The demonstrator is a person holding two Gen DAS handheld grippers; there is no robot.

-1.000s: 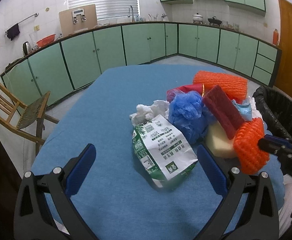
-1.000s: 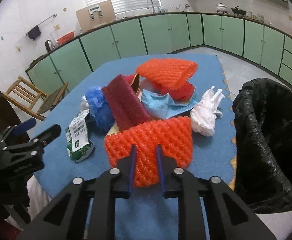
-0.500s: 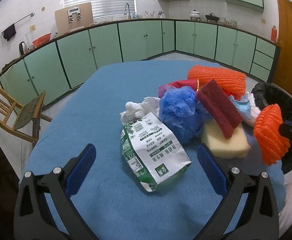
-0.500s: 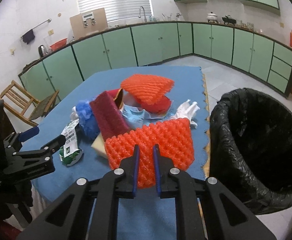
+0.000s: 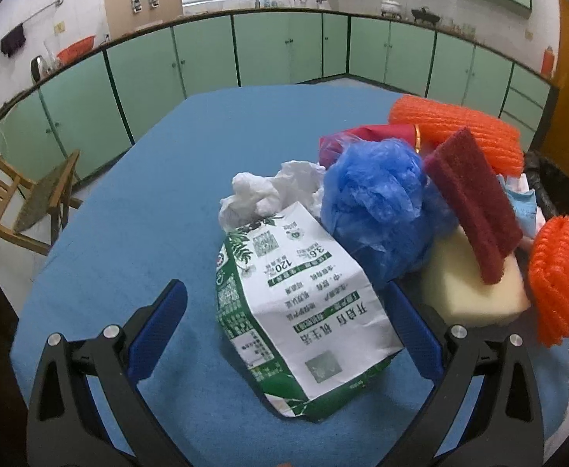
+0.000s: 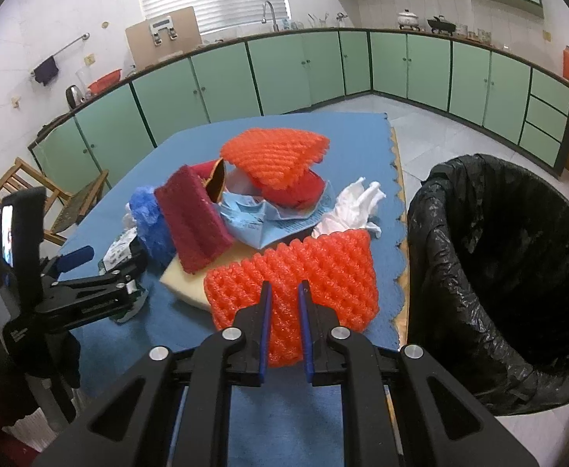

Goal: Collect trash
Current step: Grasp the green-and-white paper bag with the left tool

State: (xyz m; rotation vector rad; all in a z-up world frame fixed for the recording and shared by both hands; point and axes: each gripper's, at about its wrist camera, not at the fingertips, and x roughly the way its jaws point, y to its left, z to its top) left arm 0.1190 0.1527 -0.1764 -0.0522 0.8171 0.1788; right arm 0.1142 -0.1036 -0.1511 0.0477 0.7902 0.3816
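Orange foam net (image 6: 296, 272), bumpy, pinched in right gripper (image 6: 284, 292)

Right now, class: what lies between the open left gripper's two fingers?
The left wrist view shows the green-and-white paper bag lying on the blue table between the left gripper's open fingers, untouched.

The right gripper (image 6: 284, 292) clamps the orange net (image 6: 304, 268) between nearly closed fingers, held level. The left gripper (image 5: 284, 299) is spread wide, the bag (image 5: 300, 311) between its fingers.
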